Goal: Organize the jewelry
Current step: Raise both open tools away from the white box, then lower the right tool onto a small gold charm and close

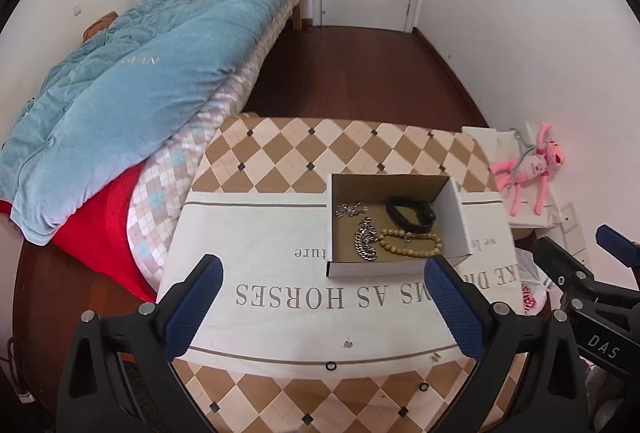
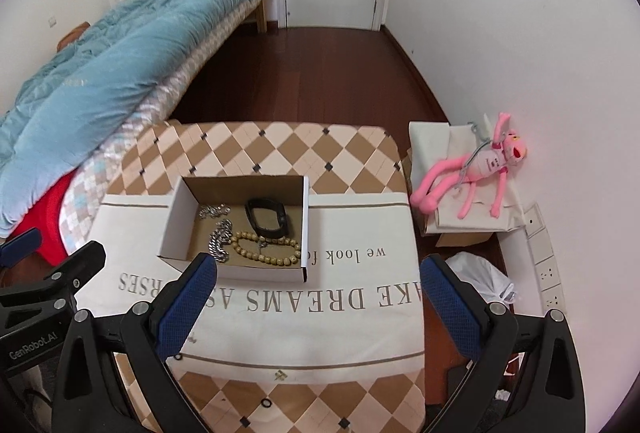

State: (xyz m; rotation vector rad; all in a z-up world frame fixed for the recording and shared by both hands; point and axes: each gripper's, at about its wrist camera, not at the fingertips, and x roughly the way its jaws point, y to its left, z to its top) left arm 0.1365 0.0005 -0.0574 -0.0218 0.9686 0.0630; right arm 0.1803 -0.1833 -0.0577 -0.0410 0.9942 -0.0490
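Observation:
A shallow white cardboard box (image 1: 460, 225) (image 2: 176, 221) sits on a lettered white cloth on the table. Inside lie a black band (image 1: 412, 219) (image 2: 268, 219), a beige bead bracelet (image 1: 412, 245) (image 2: 266, 251), a thick silver chain (image 1: 366, 241) (image 2: 220, 243) and a thin silver chain (image 1: 352, 209) (image 2: 214, 211). Small gold earrings (image 1: 349, 343) (image 2: 279, 375) and black rings (image 1: 331, 366) (image 2: 265, 403) lie on the near cloth and table. My left gripper (image 1: 324, 277) is open and empty, just before the box. My right gripper (image 2: 318, 275) is open and empty, right of the box.
The table (image 1: 280, 153) has a diamond-pattern top. A bed with a blue quilt (image 1: 132, 73) stands to the left. A pink plush toy (image 2: 476, 169) lies on a white stand to the right, with wall sockets (image 2: 548, 273) and a plastic bag (image 2: 480, 277) below.

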